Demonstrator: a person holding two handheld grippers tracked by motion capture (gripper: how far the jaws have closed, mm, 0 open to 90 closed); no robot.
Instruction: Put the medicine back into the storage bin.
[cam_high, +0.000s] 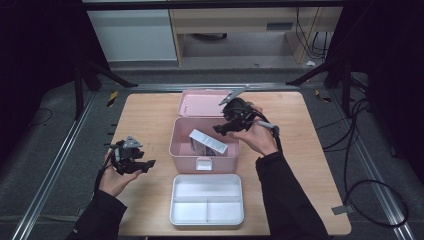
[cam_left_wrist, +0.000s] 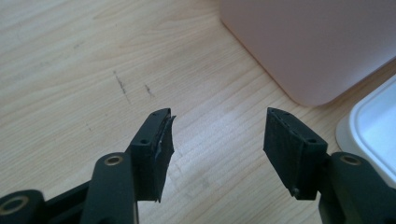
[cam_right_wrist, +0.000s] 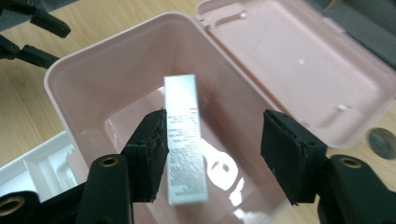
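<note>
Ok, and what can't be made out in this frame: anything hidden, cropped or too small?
- Small print on the white carton: too small to read in the right gripper view.
- Pink box floor: the carton and box walls hide much of it in the high view.
- White tray: cut off by the right edge in the left gripper view.
- Round object beside the lid: cropped at the edge, unidentifiable.

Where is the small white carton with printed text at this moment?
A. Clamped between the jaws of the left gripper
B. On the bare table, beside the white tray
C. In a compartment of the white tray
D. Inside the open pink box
D: the carton leans inside the open pink box, in front of the open right gripper.
</note>
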